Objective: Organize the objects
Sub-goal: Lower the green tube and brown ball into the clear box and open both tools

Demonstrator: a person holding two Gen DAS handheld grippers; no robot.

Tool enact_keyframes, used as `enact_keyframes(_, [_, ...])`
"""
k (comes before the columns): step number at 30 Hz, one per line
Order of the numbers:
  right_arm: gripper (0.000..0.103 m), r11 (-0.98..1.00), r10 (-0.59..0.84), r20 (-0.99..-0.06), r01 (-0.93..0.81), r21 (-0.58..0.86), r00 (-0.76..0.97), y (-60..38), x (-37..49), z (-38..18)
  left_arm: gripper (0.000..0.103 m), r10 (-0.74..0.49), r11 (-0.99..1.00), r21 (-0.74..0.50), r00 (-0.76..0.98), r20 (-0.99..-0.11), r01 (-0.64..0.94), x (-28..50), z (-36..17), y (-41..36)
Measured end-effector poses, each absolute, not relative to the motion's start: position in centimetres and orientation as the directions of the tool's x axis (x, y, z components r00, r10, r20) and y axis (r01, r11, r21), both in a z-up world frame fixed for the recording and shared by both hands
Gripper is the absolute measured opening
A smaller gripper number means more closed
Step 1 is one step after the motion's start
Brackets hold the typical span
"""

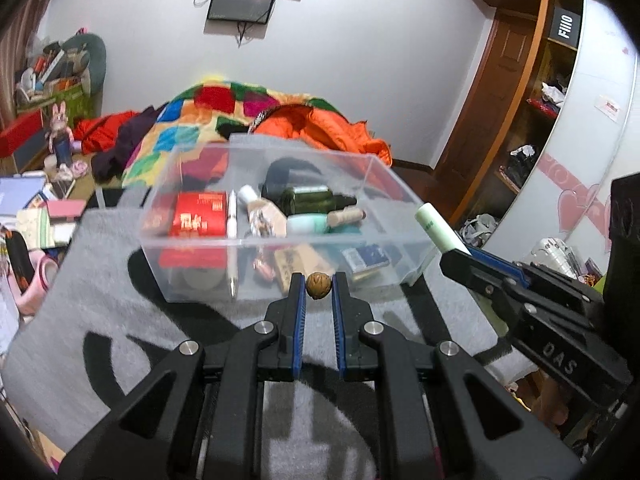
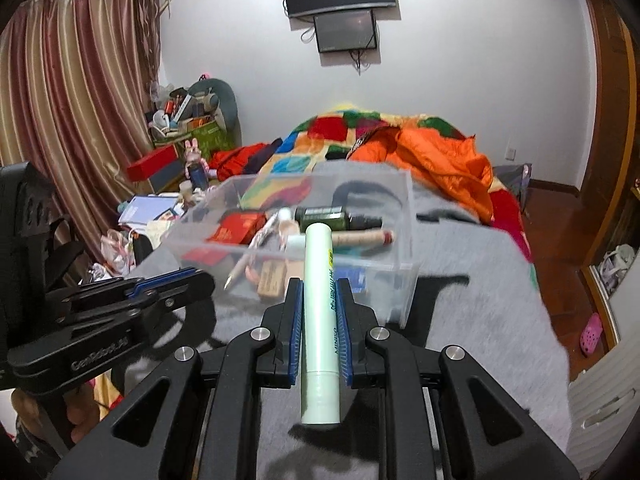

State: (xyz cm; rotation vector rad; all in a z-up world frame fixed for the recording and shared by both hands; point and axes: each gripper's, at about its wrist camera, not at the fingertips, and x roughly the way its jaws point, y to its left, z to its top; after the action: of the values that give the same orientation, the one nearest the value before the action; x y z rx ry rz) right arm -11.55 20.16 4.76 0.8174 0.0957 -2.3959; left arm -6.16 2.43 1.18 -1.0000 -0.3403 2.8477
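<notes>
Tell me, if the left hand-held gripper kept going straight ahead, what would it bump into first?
Probably the near wall of the clear plastic storage box, directly ahead of the small brown walnut it grips; the gap is hard to judge.

light: even, indoor | edges: fisheye-bent, dark vignette | blur: slight, right view

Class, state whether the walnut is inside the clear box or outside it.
Outside. The walnut is pinched in the left gripper, in front of the clear box's near wall.
</notes>
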Motion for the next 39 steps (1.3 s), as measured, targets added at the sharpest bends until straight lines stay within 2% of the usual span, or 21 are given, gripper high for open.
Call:
enact_keyframes(13, [0.014, -0.834, -0.5, -0.533, 0.545, 0.084, -0.683, 18.9, -15.0, 7.3, 0.012, 0.139, -0.977, -0.209, -0.827, -0.544, -0.027, -7.9, 4.5, 1.6])
enact_keyframes(23, [0.014, -0.834, -0.494, -0.535, 0.547, 0.069, -0.686, 16.2, -18.4, 7.6, 0.012, 0.131, -0.979, -0.204, -0.816, -0.562, -0.017, -11.0, 4.1, 1.1])
enact_keyframes(39, [0.014, -0.83, -0.431, -0.661, 0.558, 0.024, -0.614, 13.7, -21.2, 3.2, 0.012, 0.158, -0.976, -0.218, -0.743, -0.65, -0.017, -14.8, -0.1, 1.0])
